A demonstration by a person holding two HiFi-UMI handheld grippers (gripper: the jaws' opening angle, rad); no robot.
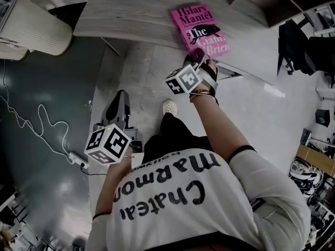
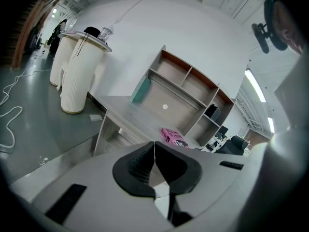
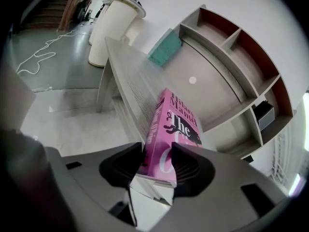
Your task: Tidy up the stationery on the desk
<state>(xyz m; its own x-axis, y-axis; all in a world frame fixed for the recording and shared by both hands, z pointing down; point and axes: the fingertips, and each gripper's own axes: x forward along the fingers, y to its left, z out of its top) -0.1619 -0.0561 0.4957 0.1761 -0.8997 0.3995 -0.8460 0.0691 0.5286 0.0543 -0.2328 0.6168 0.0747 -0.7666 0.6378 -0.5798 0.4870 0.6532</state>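
Head view: the pink book (image 1: 199, 27) lies at the tabletop's (image 1: 131, 14) near edge, one end jutting past it.
Right gripper view: the right gripper (image 3: 157, 154) grips the book's near end.
Left gripper view: the left gripper (image 2: 154, 145) is closed and empty, short of the tabletop.

Operator wears a white short-sleeved T-shirt (image 1: 209, 203) with large black lettering and a thin dark band at each sleeve hem, black trousers (image 1: 172, 135), and a white shoe (image 1: 169, 107).

Left gripper (image 2: 154, 146) and right gripper (image 3: 157, 166) have grey moulded bodies and black ribbed pads. Each carries a white cube with black square markers (image 1: 107, 144).
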